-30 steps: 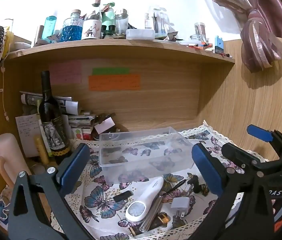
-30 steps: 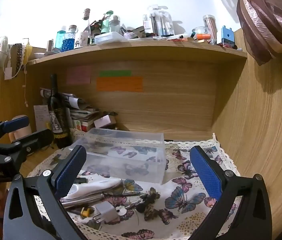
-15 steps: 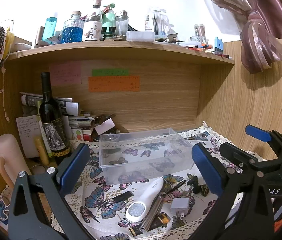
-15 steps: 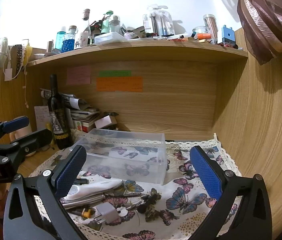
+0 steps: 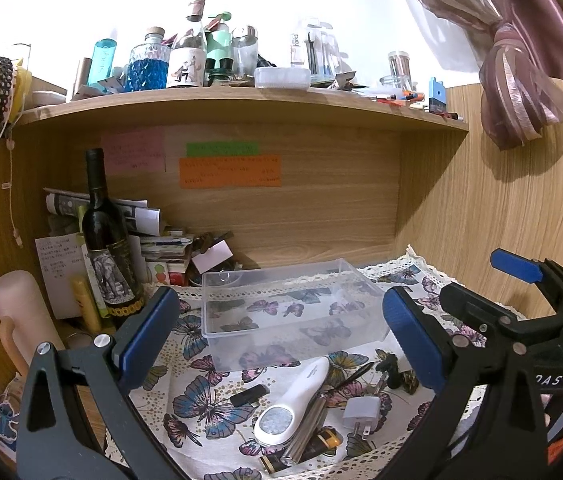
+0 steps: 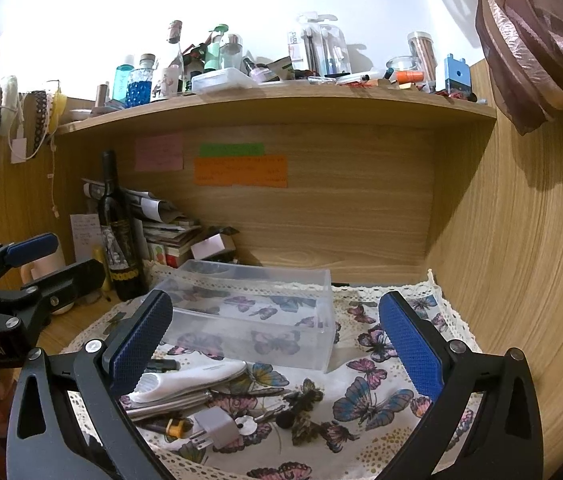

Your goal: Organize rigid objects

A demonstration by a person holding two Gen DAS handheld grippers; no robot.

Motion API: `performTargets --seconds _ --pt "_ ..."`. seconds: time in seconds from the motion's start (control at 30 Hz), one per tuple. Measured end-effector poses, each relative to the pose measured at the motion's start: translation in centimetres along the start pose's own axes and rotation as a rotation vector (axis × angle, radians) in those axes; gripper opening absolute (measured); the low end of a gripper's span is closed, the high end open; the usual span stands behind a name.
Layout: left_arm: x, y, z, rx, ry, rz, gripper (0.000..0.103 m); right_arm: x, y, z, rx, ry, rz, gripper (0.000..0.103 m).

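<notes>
A clear plastic box (image 5: pixel 289 304) stands empty on a butterfly-print cloth (image 5: pixel 201 404); it also shows in the right wrist view (image 6: pixel 253 312). In front of it lie a white handheld device (image 5: pixel 293 400), a silver cylinder (image 5: pixel 307 428), a white plug adapter (image 5: pixel 359 410), a small black stick (image 5: pixel 249 395) and a dark clip (image 5: pixel 391 368). The device (image 6: pixel 189 376) and adapter (image 6: pixel 215 426) show in the right wrist view too. My left gripper (image 5: pixel 279 340) is open and empty above these. My right gripper (image 6: pixel 273 344) is open and empty to their right.
A dark wine bottle (image 5: pixel 107 240), stacked papers (image 5: pixel 161 244) and a pink cylinder (image 5: pixel 21 320) crowd the back left. A shelf (image 5: pixel 241 100) full of bottles hangs overhead. Wooden walls close the back and right. A curtain (image 5: pixel 521 80) hangs top right.
Both grippers have barely moved; the view has shifted very slightly. Nothing was taken hold of or let go.
</notes>
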State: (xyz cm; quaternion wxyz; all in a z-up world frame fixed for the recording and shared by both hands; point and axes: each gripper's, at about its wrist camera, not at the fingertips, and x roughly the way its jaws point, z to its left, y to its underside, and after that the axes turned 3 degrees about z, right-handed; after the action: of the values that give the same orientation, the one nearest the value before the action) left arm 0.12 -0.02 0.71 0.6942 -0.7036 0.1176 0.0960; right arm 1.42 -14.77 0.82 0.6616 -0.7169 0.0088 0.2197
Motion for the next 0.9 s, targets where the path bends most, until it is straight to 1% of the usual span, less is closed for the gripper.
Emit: performTargets --seconds 0.9 --pt "-0.34 0.03 -0.18 0.002 -0.002 -0.011 0.103 -0.29 -0.13 -0.01 0.004 -0.015 -0.01 0.103"
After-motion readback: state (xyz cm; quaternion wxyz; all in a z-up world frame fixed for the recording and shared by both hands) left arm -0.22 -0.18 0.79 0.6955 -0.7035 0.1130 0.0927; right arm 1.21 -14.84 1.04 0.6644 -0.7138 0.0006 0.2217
